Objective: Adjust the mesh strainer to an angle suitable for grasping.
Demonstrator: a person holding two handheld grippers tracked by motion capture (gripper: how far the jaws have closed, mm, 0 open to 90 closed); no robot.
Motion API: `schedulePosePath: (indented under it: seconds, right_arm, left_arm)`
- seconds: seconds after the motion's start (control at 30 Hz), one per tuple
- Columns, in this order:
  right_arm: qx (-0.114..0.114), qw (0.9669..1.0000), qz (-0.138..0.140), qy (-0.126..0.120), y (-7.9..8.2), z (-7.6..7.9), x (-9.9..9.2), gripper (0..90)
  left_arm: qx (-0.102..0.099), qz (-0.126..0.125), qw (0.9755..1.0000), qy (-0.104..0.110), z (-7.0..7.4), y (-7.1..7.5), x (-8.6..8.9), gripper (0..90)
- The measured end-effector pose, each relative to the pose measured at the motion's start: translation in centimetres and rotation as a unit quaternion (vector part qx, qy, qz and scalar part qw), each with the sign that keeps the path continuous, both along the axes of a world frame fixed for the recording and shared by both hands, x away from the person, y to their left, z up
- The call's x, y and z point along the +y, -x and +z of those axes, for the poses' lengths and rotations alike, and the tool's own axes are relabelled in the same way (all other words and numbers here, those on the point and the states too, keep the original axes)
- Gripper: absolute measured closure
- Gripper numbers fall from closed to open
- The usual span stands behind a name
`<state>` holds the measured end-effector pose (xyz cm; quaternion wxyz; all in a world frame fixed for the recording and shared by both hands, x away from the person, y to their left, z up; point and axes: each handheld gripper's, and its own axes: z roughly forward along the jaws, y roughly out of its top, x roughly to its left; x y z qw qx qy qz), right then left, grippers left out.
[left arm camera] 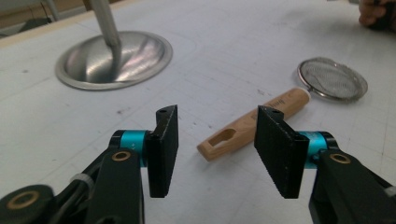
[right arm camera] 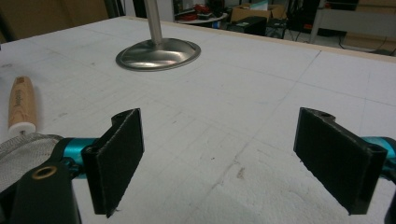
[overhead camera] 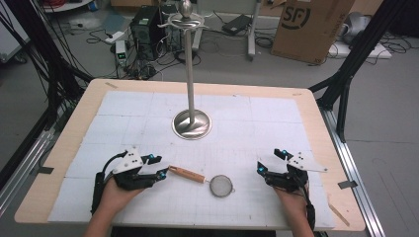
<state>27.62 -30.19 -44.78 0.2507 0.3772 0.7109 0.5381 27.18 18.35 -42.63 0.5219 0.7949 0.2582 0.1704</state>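
A small strainer lies on the white mat, its wooden handle pointing left and its round mesh bowl to the right. My left gripper rests at the handle's left end with its jaws apart. In the left gripper view the handle lies on the mat just past the open jaws of that gripper, touched by neither pad, with the mesh bowl beyond. My right gripper sits to the right of the bowl, open and holding nothing. The right gripper view has its jaws wide, with the mesh and handle at the left.
A tall metal stand with a round base rises from the middle of the mat, hooks at its top. The wooden table edge frames the mat. Cables, computer gear and a cardboard box sit on the floor behind.
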Motion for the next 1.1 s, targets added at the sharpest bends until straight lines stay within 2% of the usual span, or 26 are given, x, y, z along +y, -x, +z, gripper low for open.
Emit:
schedulePosePath:
  seconds: [0.17, 0.33, 0.47, 0.63, 0.77, 0.87, 1.1]
  right_arm:
    - [0.0, 1.0, 0.001, 0.001, 0.0, 0.0, 0.0, 15.1]
    - [-0.001, 1.0, 0.001, 0.002, 0.0, 0.0, 0.0, 15.1]
    - [0.0, 1.0, 0.0, 0.002, 0.0, 0.0, 0.0, 15.1]
    - [0.003, 1.0, 0.0, 0.0, -0.1, 0.0, 0.0, 15.1]
    - [0.005, 1.0, -0.001, 0.0, -0.1, 0.0, 0.0, 15.1]
    - [0.004, 1.0, -0.003, 0.002, -0.1, 0.1, 0.0, 15.1]
    - [0.002, 0.9999, 0.007, 0.008, 0.0, 0.8, 1.0, 15.1]
  left_arm:
    - [-0.012, 0.023, 0.999, 0.036, 0.5, 0.0, 1.8, 41.3]
    - [-0.021, 0.046, 0.9975, 0.049, 0.5, 0.0, 2.9, 36.5]
    - [-0.036, 0.05, 0.9965, 0.057, 0.6, 0.1, 3.1, 31.2]
    - [-0.058, 0.052, 0.9955, 0.053, 0.5, 0.1, 3.1, 24.2]
    - [-0.061, 0.055, 0.9952, 0.053, 0.5, 0.1, 3.2, 22.1]
    - [-0.069, 0.068, 0.9942, 0.048, 0.5, 0.1, 3.2, 19.4]
    - [-0.072, 0.073, 0.9929, 0.061, 0.6, 0.0, 3.4, 17.5]
